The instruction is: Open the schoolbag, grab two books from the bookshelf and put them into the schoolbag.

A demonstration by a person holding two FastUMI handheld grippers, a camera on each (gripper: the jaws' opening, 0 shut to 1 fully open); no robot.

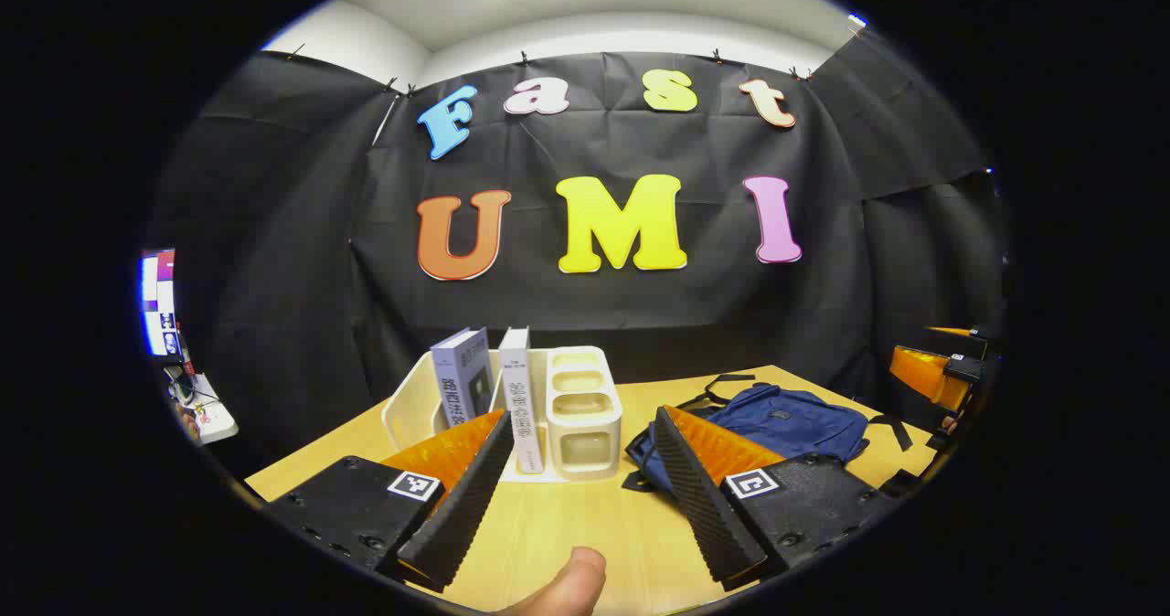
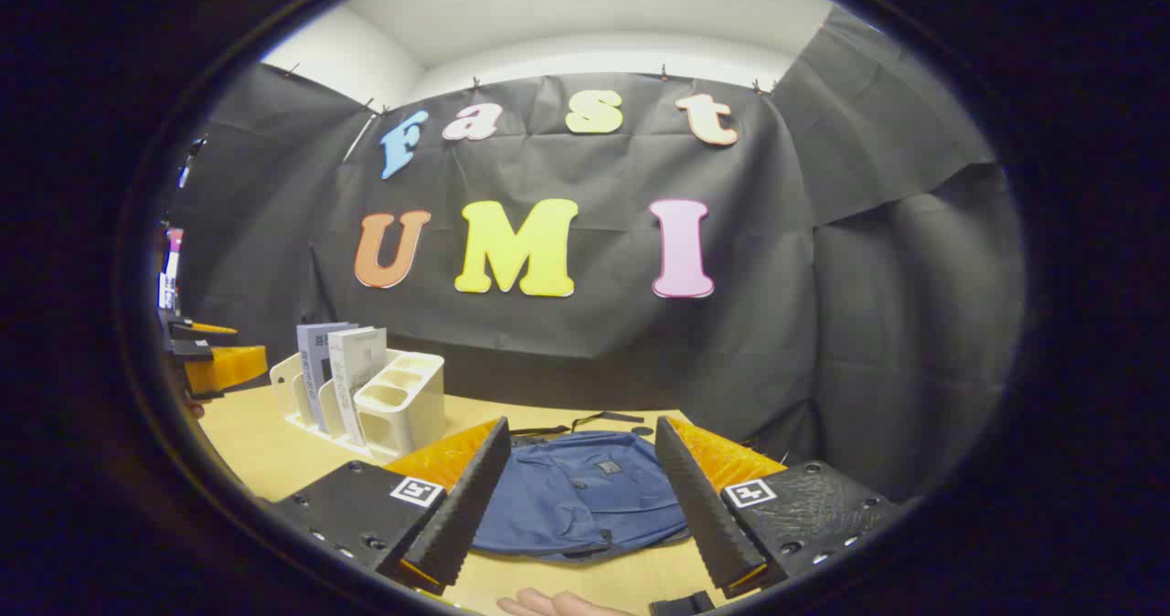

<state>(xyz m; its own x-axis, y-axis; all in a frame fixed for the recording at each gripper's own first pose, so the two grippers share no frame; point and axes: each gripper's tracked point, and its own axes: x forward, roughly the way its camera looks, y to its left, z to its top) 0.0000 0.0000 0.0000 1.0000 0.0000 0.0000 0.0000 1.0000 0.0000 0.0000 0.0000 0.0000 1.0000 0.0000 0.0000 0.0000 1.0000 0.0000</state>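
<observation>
Schoolbag (image 2: 585,493) flat near table (image 1: 585,525) edge; left tongs (image 1: 576,479), right tongs (image 2: 580,497) spread, grasping nothing.

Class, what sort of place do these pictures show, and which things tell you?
Probably a staged recording booth: black cloth walls, one wooden table, and props on it, a bookshelf and a schoolbag.
</observation>
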